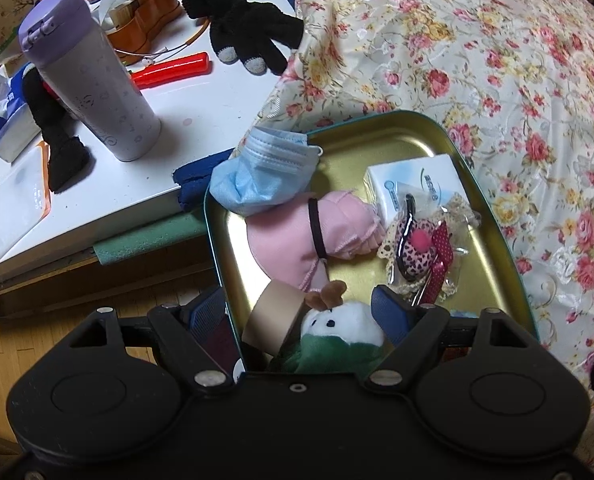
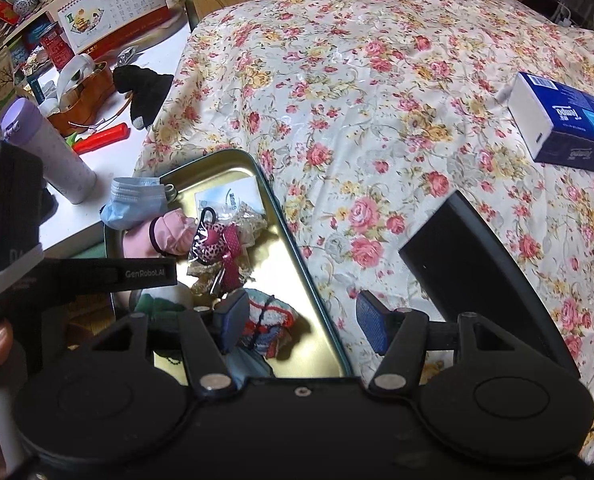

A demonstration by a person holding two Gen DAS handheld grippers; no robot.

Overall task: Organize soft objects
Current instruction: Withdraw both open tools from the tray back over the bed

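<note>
A flowered bedspread [image 2: 377,92] covers the bed and fills most of both views. On it, at the edge beside the white worktop [image 1: 201,92], lies a shallow tin tray [image 1: 493,248] with a teal rim and gold inside. A dark blue tissue box [image 2: 565,128] sits well apart from the tray on the bedspread, and a flat black object [image 2: 473,256] lies just beside the tray's right rim.

On the worktop stand a lilac flask [image 1: 93,76], upright, with black knitted gloves [image 1: 249,28] and a red-handled tool [image 1: 173,70] behind it.

Inside the tray, soft things are gathered: a blue face mask [image 1: 261,172] draped over the far left rim, a pink cloth bundle [image 1: 297,236] bound by a black band, a white tissue pack [image 1: 413,184], a bagged leopard-print hair ornament [image 1: 417,248], a white and green plush toy [image 1: 337,332] and a small knitted piece [image 2: 273,320].

The left claw [image 1: 305,320] straddles the tray's near left rim, its jaws apart, the plush toy and a tape roll [image 1: 273,320] between them; I cannot tell whether the pads press on anything. The right claw [image 2: 301,322] stands open across the tray's right rim, one pad by the knitted piece, the other over the bedspread, gripping nothing.
</note>
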